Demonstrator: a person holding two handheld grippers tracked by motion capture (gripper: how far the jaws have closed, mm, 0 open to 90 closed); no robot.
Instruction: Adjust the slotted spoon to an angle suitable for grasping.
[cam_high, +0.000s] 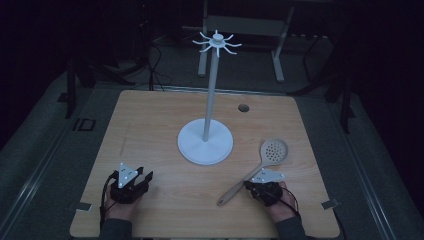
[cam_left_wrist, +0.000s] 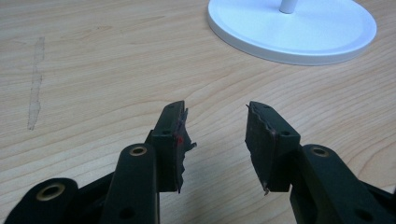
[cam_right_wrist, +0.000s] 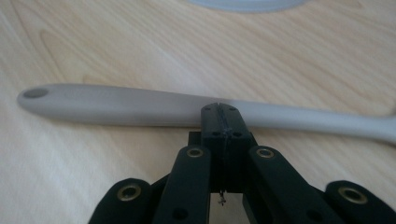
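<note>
On the wooden counter (cam_high: 150, 125) a white hook stand (cam_high: 205, 141) rises at the middle; a pale slotted spoon (cam_high: 260, 165) lies to its right, handle toward the near edge; the right tool (cam_high: 250, 185) sits just beside that handle, jaws pressed together; the left tool (cam_high: 142, 176) rests near the left corner, jaws spread, nothing between them

No readable text, labels, brands or numbers on anything in view.
</note>
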